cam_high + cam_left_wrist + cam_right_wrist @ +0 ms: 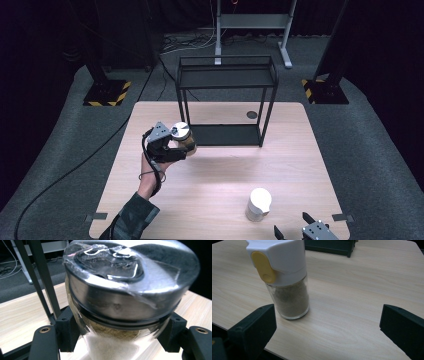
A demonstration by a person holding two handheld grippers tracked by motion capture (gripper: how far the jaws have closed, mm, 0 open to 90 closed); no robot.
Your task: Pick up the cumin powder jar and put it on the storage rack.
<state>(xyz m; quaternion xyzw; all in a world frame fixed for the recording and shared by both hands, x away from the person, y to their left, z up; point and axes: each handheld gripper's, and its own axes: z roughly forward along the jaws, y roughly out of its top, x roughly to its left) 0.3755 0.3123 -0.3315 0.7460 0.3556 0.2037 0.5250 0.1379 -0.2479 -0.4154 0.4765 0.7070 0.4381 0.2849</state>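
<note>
High view is showing the person's left forearm, in a dark patterned sleeve [131,216], reaching up from the bottom edge toward the middle-left of the wooden table [220,175]. The left hand [152,167] is holding the left gripper [181,146], which is clamping a glass jar [183,137] with a metal lid just in front of the black wire shelf [226,100]. The jar is tilting toward the shelf's lower level, and whether it is touching the table cannot be told.

In the left gripper view, the two black jaws are pressing against both sides of the jar [125,302], just under its silver lid [130,287], with pale grains and a brownish layer showing through the glass. A black leg of the shelf [45,282] is standing just to the left.

Near the table's near-right edge, the right gripper [292,227] is sitting low with its jaws spread wide apart, gripping nothing. In the right gripper view, a spice shaker [284,282] with a white cap and yellow flip tab is standing upright on the table, close to the left jaw but apart from it.
</note>
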